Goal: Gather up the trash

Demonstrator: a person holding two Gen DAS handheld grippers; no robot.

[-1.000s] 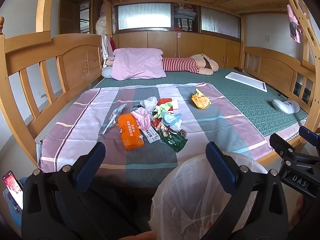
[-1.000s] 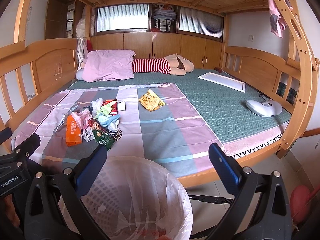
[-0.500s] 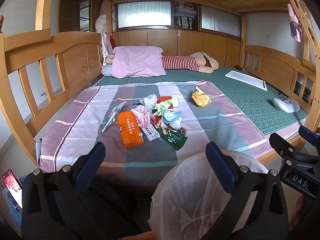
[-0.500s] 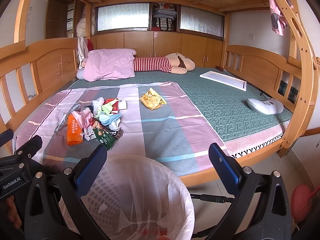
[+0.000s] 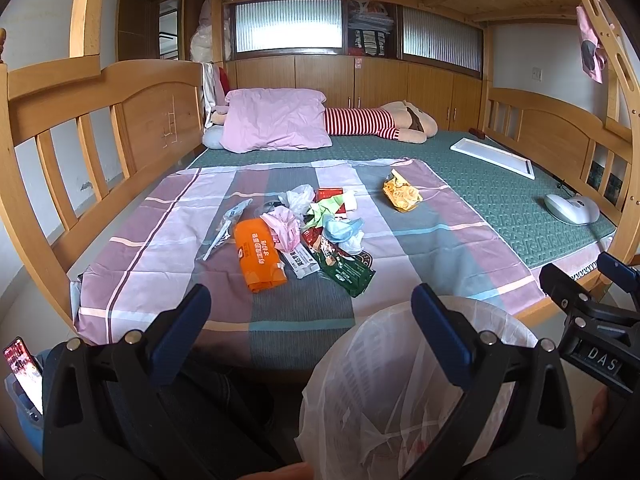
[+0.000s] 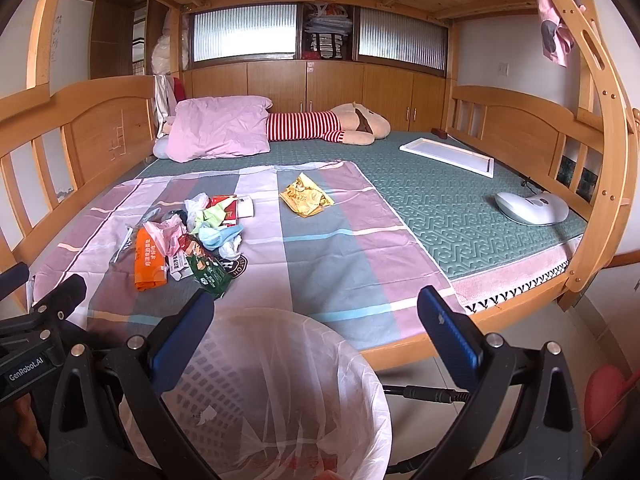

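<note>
Hovering at the foot of the bed, both tools were spread wide with nothing in them: the left gripper (image 5: pixel 310 316) over the near edge of the striped purple-and-grey sheet (image 5: pixel 420 240), the right gripper (image 6: pixel 316 320) above the white plastic-lined mesh bin (image 6: pixel 280 392), which looked basically empty apart from a scrap or two. So I'd say this was the very start, nothing picked up at this point. Just past the bin sat the heap of wrappers: a flat orange packet (image 5: pixel 259 254), a dark green snack bag (image 5: pixel 348 272), plus crumpled pink, blue and green bits. Further back, on its own, lay a yellow crinkly wrapper (image 6: pixel 306 199). Next move probably calls for reaching forward and down onto the closest piece, likely the orange or green one, then pinching it flat against soft bedding, which could bunch up.
</note>
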